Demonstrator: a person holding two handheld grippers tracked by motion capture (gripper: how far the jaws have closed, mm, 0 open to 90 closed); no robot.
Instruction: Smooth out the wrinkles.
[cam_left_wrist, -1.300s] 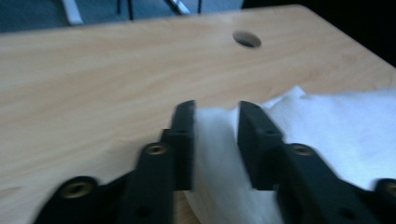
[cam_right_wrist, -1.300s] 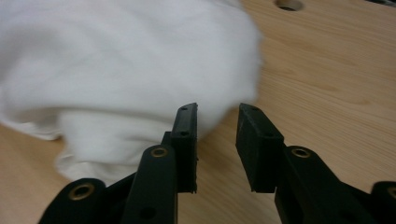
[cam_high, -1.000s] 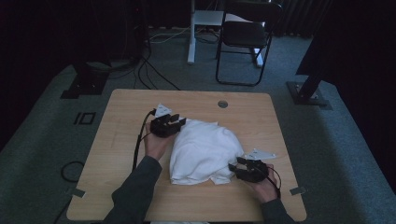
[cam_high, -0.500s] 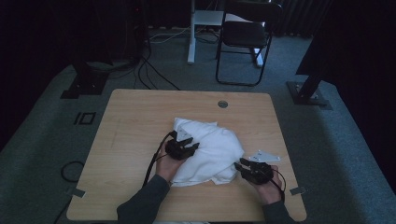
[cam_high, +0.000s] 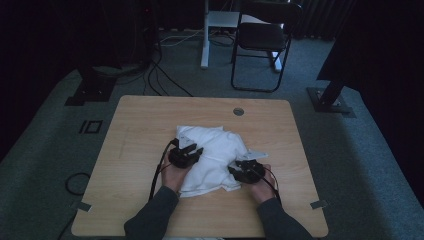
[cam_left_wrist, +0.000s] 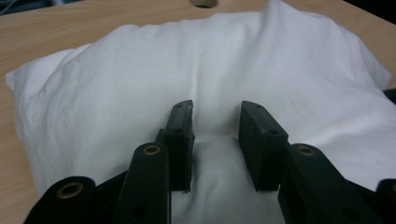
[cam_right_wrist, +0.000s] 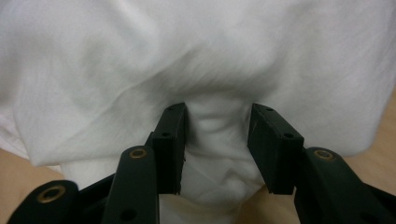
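A folded white cloth (cam_high: 216, 144) lies in the middle of the wooden table (cam_high: 135, 150). My left gripper (cam_high: 192, 151) rests on the cloth's left part. In the left gripper view the cloth (cam_left_wrist: 233, 56) spreads out ahead, and the gripper (cam_left_wrist: 215, 105) is open with a low hump of fabric between the jaws. My right gripper (cam_high: 239, 169) sits at the cloth's near right edge. In the right gripper view it (cam_right_wrist: 217, 109) is open around a bunched fold of the cloth (cam_right_wrist: 187, 46), under an overhanging layer.
A round cable hole (cam_high: 238, 111) is in the table's far side, beyond the cloth. A black chair (cam_high: 262, 35) and a white post stand on the carpet behind the table. Cables run on the floor at the left, and a stand base (cam_high: 330, 100) sits at the right.
My left gripper came from the cloth's far left corner toward the near middle, and the cloth now lies folded over more compactly. My right gripper shifted left onto the cloth's edge.
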